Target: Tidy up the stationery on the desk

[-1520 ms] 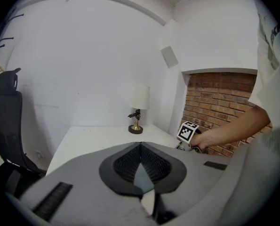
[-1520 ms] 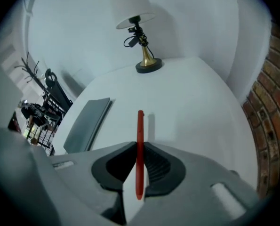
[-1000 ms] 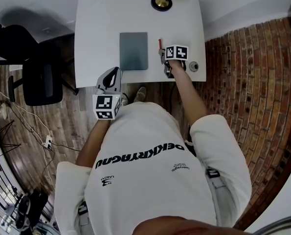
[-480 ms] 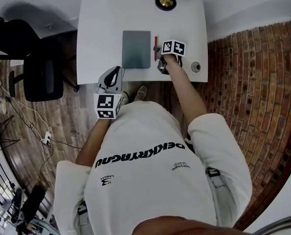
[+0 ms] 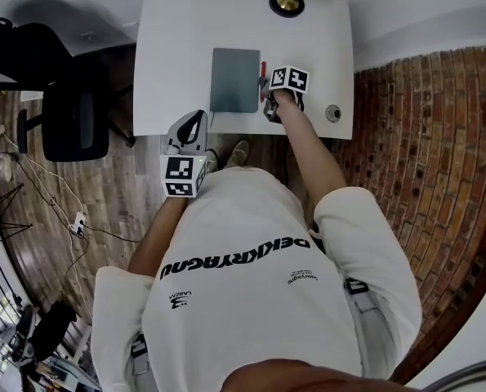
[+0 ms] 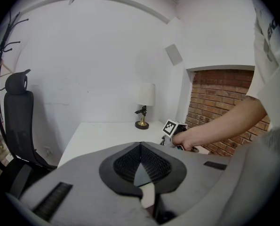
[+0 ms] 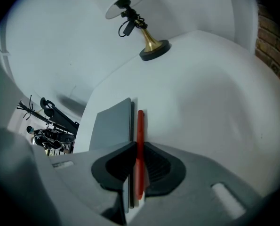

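A red pen (image 7: 140,140) lies along the right edge of a grey notebook (image 7: 112,126) on the white desk (image 7: 201,93). My right gripper (image 7: 140,148) is shut on the pen's near end, low over the desk. In the head view the pen (image 5: 264,75) sits beside the notebook (image 5: 235,80), with the right gripper (image 5: 269,98) just in front of it. My left gripper (image 5: 190,131) hangs off the desk's front edge, shut and holding nothing; in its own view the left gripper (image 6: 140,145) points across the desk (image 6: 107,134).
A lamp with a brass base (image 5: 287,2) stands at the desk's back edge; the same lamp (image 7: 144,29) shows ahead of the right gripper. A small round object (image 5: 333,113) lies at the desk's front right. A black office chair (image 5: 71,121) stands left of the desk, a brick wall (image 5: 422,137) right.
My right gripper has carried the red pen leftward until it lies against the notebook's right edge. The left gripper has stayed where it was.
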Motion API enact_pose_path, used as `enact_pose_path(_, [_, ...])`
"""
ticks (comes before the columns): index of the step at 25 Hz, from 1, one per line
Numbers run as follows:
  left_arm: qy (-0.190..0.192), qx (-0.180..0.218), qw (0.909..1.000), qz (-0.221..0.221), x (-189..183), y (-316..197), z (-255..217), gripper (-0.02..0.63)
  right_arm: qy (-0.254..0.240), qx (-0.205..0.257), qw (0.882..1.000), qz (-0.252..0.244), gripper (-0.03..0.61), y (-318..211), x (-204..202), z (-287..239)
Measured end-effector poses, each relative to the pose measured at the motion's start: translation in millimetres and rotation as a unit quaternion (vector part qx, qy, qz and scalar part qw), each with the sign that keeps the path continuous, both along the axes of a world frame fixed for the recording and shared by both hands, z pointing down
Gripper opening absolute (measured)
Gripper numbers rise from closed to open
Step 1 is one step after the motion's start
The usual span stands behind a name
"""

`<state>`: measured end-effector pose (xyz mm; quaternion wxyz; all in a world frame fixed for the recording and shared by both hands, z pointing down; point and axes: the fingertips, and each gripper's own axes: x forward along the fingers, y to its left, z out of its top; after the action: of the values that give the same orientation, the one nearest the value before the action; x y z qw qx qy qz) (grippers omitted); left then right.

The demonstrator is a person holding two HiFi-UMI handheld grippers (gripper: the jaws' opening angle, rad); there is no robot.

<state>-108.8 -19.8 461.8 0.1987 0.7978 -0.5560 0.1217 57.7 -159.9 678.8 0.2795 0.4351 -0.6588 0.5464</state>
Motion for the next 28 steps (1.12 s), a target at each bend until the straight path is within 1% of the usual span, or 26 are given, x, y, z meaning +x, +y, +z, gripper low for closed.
enact_pose_path(7, [0.006,-0.002,1.0000,0.003,-2.3,0.7,1.8,-0.003,0.022,0.004,1.000,-0.010,0.055,0.1,-2.6,0.1])
enact_pose_path(13, [0.009,0.001,1.0000,0.004,-4.0,0.8,-1.1,-0.003,0.028,0.014,0.999,-0.009,0.067,-2.8,1.0,-4.8])
enact_pose_path(19, [0.019,0.008,0.9998,0.007,-6.9,-0.7,-5.3,-0.003,0.020,0.047,0.999,0.003,0.067,-9.4,3.2,-29.5])
enact_pose_path(24, [0.022,0.019,0.9994,0.017,1.1,-2.4,-12.6,-0.003,0.004,0.090,0.996,0.021,0.072,-9.3,8.4,-61.7])
enact_pose_path(28, [0.020,0.026,0.9990,0.030,9.7,-2.9,-18.9,-0.003,-0.014,0.129,0.991,0.039,0.072,-4.3,12.2,-89.0])
